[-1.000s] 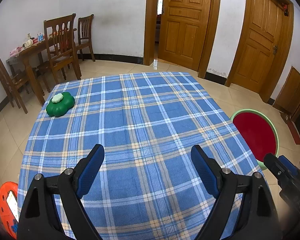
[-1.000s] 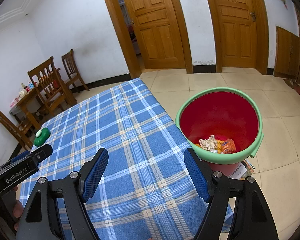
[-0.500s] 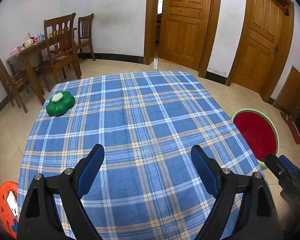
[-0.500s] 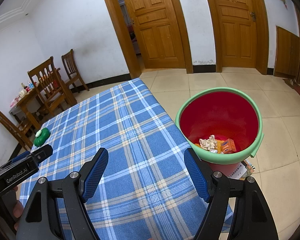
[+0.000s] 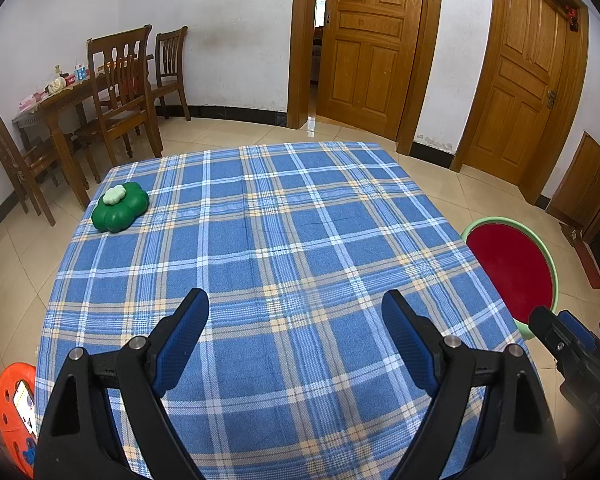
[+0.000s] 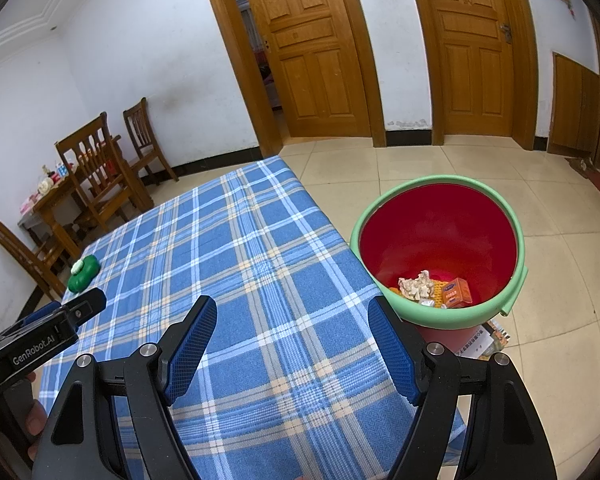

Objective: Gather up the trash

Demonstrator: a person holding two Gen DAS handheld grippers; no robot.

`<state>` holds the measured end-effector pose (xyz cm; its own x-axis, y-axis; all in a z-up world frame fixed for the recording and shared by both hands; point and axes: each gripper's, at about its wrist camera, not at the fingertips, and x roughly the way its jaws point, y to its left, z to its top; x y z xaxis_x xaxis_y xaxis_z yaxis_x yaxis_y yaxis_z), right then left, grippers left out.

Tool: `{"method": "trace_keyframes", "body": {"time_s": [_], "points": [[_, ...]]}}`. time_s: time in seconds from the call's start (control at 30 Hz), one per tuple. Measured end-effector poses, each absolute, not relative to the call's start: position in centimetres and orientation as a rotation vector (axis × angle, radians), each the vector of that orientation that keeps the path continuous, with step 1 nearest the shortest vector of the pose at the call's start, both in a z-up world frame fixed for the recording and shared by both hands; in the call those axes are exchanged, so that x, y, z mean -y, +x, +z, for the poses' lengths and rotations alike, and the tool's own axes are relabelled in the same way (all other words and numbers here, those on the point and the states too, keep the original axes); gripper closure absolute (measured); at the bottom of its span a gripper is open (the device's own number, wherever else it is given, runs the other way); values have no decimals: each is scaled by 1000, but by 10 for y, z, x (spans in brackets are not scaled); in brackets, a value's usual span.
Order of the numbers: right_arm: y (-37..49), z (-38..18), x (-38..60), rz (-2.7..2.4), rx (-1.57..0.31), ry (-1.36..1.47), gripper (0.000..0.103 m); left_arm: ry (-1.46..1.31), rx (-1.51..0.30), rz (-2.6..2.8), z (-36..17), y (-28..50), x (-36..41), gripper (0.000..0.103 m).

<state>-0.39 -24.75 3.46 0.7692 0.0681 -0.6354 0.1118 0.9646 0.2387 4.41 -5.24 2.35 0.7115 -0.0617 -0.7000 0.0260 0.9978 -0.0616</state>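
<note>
A red bin with a green rim (image 6: 438,254) stands on the floor at the table's right edge; it also shows in the left wrist view (image 5: 512,268). Inside it lie crumpled paper (image 6: 415,285), an orange box (image 6: 457,292) and other scraps. My left gripper (image 5: 295,322) is open and empty above the near part of the blue plaid tablecloth (image 5: 260,248). My right gripper (image 6: 293,326) is open and empty above the cloth's near right corner, left of the bin.
A green flower-shaped container (image 5: 120,207) with a pale knob sits at the table's far left; it also shows in the right wrist view (image 6: 83,273). Wooden chairs and a side table (image 5: 100,100) stand at the back left. An orange stool (image 5: 16,404) is at the lower left. Papers (image 6: 482,338) lie beside the bin.
</note>
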Motion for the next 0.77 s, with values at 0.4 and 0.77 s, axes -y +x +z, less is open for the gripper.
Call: {"method": "trace_keyframes", "body": {"time_s": [0.4,0.77], "points": [[-4,35,247,-24,-695,272,24,-49,-778,-49,24,44,53,15],[-4,35,247,-25,-696,271,24,-51,-782,-48,22,43,52,15]]}}
